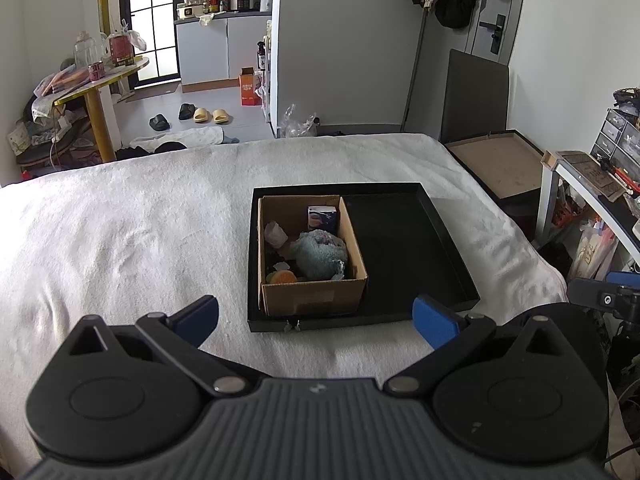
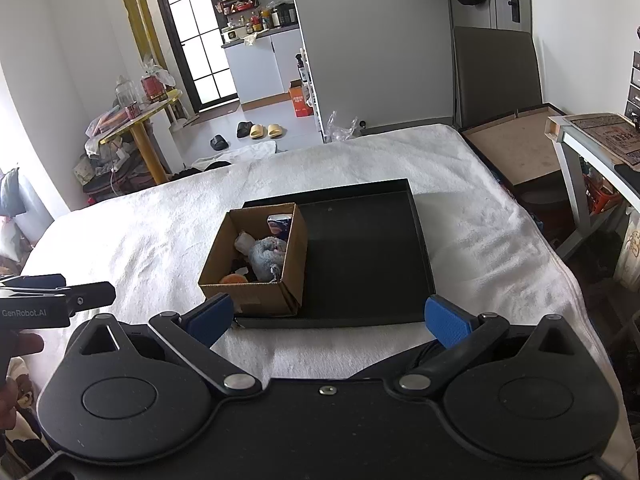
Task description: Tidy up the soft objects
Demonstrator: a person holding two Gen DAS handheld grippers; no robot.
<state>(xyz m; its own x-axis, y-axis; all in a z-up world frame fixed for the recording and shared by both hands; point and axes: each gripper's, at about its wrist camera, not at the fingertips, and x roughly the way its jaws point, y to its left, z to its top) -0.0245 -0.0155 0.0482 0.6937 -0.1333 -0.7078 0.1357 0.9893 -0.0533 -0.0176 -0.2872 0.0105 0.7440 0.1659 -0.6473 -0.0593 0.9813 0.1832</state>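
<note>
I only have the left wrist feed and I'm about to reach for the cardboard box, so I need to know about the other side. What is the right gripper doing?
Observer: The right gripper is wide open, with nothing between its fingers, and is aimed at the black tray.
Operator: Anything against the box's right wall?
Observer: No. The cardboard box shows a bare right outer wall, with empty tray floor beside it.
Operator: Is my own gripper in that feed?
Observer: Yes, the left gripper shows side-on at the left edge, with a hand below it.
</note>
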